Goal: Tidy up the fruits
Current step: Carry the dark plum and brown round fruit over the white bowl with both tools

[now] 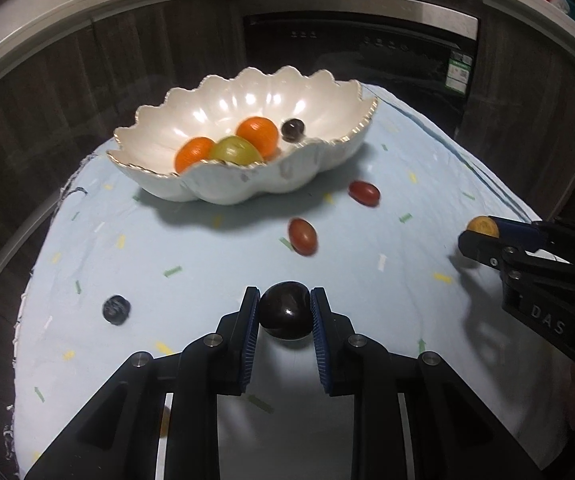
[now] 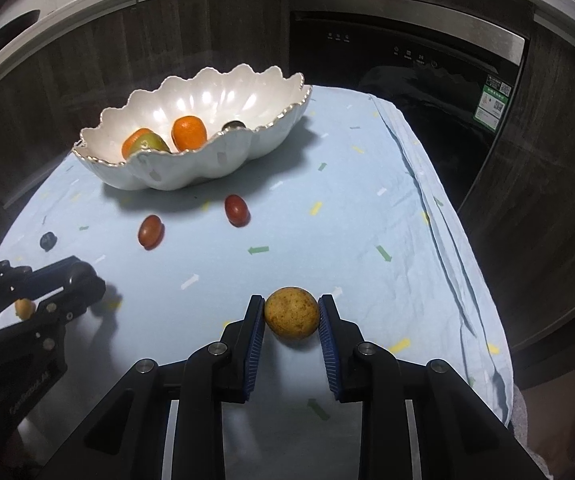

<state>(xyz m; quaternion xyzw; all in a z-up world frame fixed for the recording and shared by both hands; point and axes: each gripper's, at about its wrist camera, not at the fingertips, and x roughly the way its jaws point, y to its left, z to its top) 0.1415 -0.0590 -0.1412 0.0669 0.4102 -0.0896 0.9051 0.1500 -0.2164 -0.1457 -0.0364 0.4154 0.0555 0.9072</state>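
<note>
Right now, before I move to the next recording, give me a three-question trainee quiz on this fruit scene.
1. True or false: the left tool is shut on a dark plum.
2. What does the right tool hold? A) an orange B) a speckled yellow fruit C) nothing
3. Fill in: ___ red grape tomatoes lie loose on the cloth, outside the scalloped bowl.

Key: 1 true; 2 B; 3 two.
</note>
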